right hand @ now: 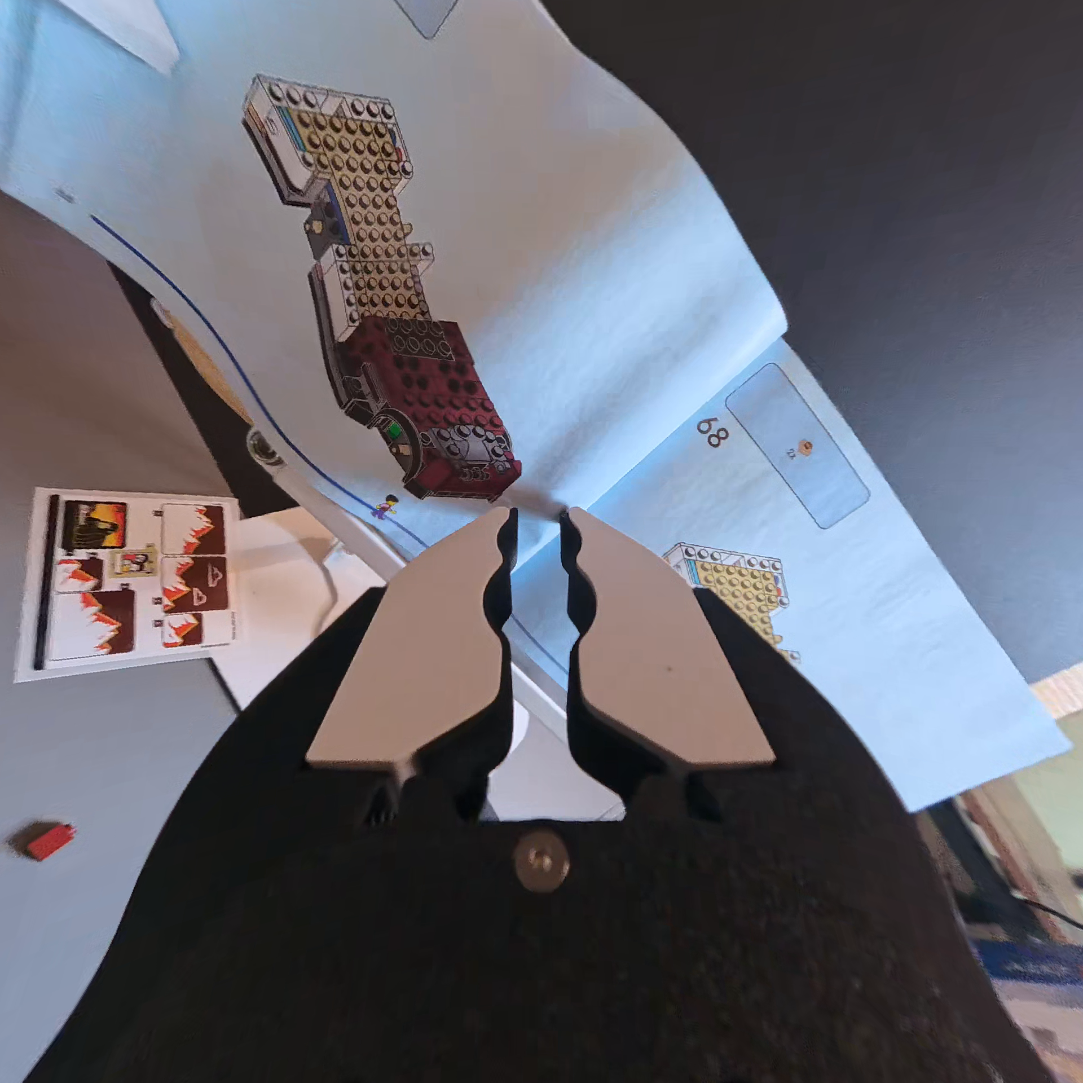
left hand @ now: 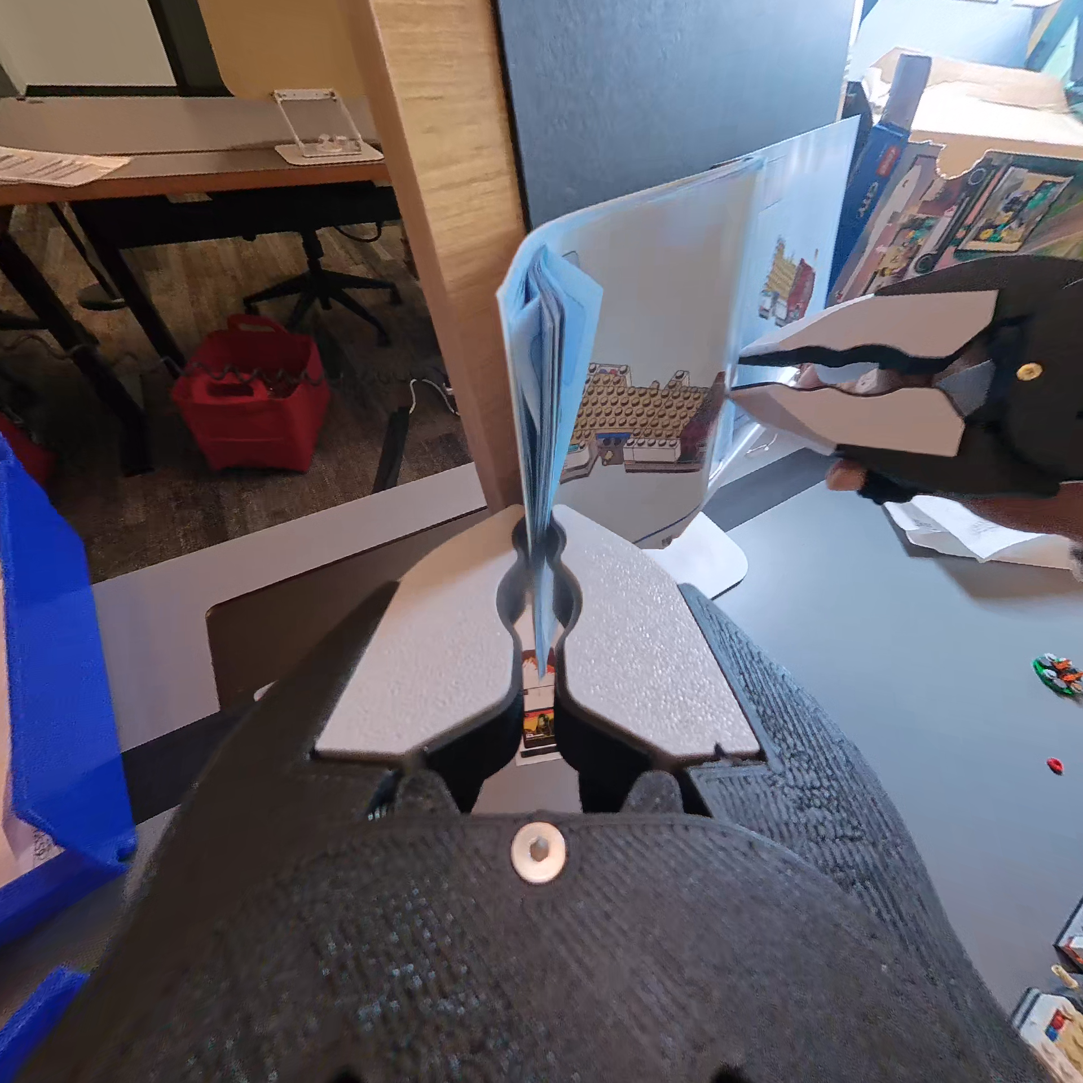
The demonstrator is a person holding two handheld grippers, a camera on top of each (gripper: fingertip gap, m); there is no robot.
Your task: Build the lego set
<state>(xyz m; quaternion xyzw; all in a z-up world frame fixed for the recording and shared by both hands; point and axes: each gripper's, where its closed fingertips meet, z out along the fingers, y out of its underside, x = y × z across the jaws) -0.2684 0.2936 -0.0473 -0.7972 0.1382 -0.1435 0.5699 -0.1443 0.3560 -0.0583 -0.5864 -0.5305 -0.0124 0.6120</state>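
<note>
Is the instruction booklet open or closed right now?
Open. The booklet has one page curled away from the stack pinched in the left claw; the right view shows two facing pages spread.

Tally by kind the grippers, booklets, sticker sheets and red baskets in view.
Grippers: 2, left gripper and right gripper
Booklets: 1, instruction booklet
Sticker sheets: 1, sticker sheet
Red baskets: 1, red basket
Total: 5

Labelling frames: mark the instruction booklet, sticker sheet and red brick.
instruction booklet [left hand: 644,328], left wrist view, on its curled open page.
sticker sheet [right hand: 132,577], right wrist view, on its middle.
red brick [right hand: 44,839], right wrist view, on its top face.
</note>
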